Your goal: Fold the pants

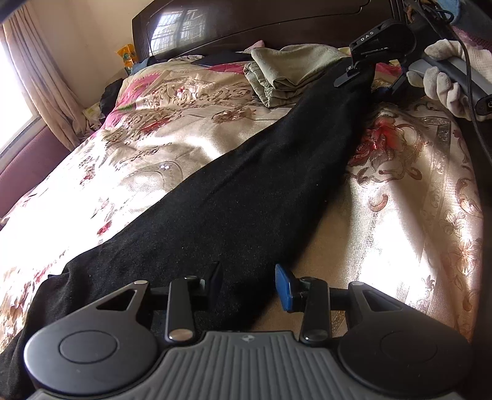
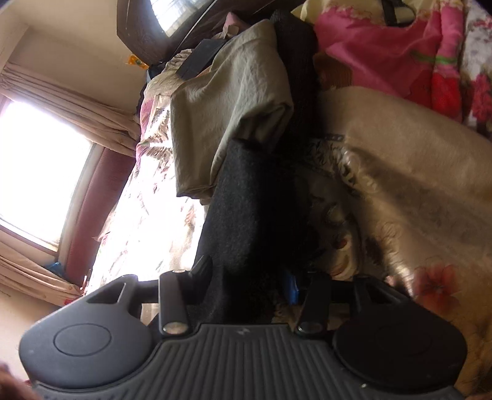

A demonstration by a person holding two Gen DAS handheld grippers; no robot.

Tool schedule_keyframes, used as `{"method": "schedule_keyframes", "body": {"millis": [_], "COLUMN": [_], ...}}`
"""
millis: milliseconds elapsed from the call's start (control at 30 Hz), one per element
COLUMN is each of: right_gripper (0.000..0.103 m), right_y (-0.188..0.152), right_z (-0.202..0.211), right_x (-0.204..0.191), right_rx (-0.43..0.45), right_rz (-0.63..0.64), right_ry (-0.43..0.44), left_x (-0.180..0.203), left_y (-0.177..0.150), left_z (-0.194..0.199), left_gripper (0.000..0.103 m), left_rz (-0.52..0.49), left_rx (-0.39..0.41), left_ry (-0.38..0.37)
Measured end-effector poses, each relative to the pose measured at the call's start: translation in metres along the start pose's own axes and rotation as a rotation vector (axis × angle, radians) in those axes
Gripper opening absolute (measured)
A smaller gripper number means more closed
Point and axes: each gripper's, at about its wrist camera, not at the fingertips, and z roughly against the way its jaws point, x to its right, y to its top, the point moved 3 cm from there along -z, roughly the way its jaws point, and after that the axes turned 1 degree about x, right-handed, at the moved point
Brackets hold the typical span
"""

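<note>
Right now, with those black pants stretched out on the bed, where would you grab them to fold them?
At the two narrow ends. The black pants lie as one long flat strip on the bedspread. The left gripper already straddles the near end and the right gripper the far end, by the folded beige cloth. Probably best to come in low along the strip and pinch each edge.

The pants (image 1: pixel 246 190), lying between the left tongs (image 1: pixel 250 284), are matt black cloth with a fuzzy, slightly nubbly surface. Under them the bedspread (image 1: pixel 147 147) is glossy satin that shines in the light. Beyond the tongs, folded olive cloth (image 1: pixel 286 74) looks dull and creased, and the headboard (image 1: pixel 246 24) is dark polished wood.
</note>
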Motion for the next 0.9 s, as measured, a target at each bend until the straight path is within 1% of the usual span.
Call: {"method": "schedule_keyframes", "body": {"millis": [33, 100, 167, 233, 267, 300, 367, 400, 433, 467, 500, 533, 567, 633, 700, 733, 767, 867, 900], "right_gripper": [0.05, 0.055, 0.056, 0.037, 0.015, 0.012, 0.01, 0.01, 0.01, 0.011, 0.015, 0.016, 0.021, 0.018, 0.011, 0.011, 0.011, 0.01, 0.01], "right_y": [-0.001, -0.003, -0.008, -0.014, -0.016, -0.016, -0.017, -0.015, -0.014, -0.012, -0.011, -0.013, -0.014, -0.015, -0.011, -0.009, -0.009, -0.015, -0.02], "right_z": [-0.005, -0.02, -0.023, -0.014, -0.008, -0.002, 0.001, 0.0, -0.004, -0.012, -0.023, -0.034, -0.042, -0.045, -0.033, -0.026, -0.018, -0.002, -0.001], "right_x": [-0.003, -0.012, -0.017, -0.021, -0.022, -0.022, -0.023, -0.025, -0.025, -0.021, -0.015, -0.012, -0.009, -0.008, -0.016, -0.021, -0.03, -0.086, -0.108], "right_rx": [0.002, 0.002, 0.005, 0.032, 0.043, 0.055, 0.09, 0.11, 0.127, 0.132, 0.109, 0.068, 0.04, 0.037, 0.049, 0.059, 0.073, 0.098, 0.098], "right_rz": [0.01, 0.039, 0.066, 0.068, 0.061, 0.051, 0.037, 0.051, 0.055, 0.027, -0.027, -0.062, -0.067, -0.06, -0.083, -0.071, -0.033, 0.193, 0.261], "right_ry": [0.0, -0.017, -0.029, -0.015, 0.009, 0.039, 0.063, 0.07, 0.071, 0.067, 0.068, 0.08, 0.085, 0.043, 0.062, 0.066, 0.06, 0.026, 0.038], "left_x": [0.0, 0.0, 0.0, -0.001, -0.002, -0.001, 0.001, 0.004, 0.006, 0.008, 0.011, 0.013, 0.016, 0.021, 0.025, 0.026, 0.027, 0.025, 0.023], "left_y": [0.001, 0.005, 0.009, 0.012, 0.013, 0.013, 0.015, 0.017, 0.019, 0.02, 0.023, 0.024, 0.026, 0.028, 0.028, 0.027, 0.028, 0.028, 0.027], "left_z": [-0.001, -0.003, -0.004, -0.004, -0.005, -0.007, -0.011, -0.013, -0.015, -0.016, -0.019, -0.021, -0.024, -0.032, -0.041, -0.043, -0.043, -0.039, -0.036], "left_gripper": [0.053, 0.053, 0.053, 0.053, 0.053, 0.053, 0.053, 0.053, 0.053, 0.053, 0.053, 0.053, 0.053, 0.053, 0.053, 0.053, 0.053, 0.053, 0.053], "left_rz": [0.0, -0.003, -0.006, -0.003, 0.003, 0.007, -0.001, -0.012, -0.02, -0.024, -0.022, -0.018, -0.015, -0.014, 0.001, 0.024, 0.046, 0.108, 0.128], "left_rx": [0.001, 0.007, 0.02, 0.03, 0.031, 0.029, 0.029, 0.032, 0.039, 0.045, 0.052, 0.057, 0.059, 0.055, 0.045, 0.048, 0.058, 0.09, 0.103], "left_ry": [-0.001, 0.002, 0.007, 0.007, 0.002, -0.006, -0.017, -0.022, -0.024, -0.027, -0.035, -0.045, -0.055, -0.068, -0.075, -0.084, -0.093, -0.132, -0.142]}}
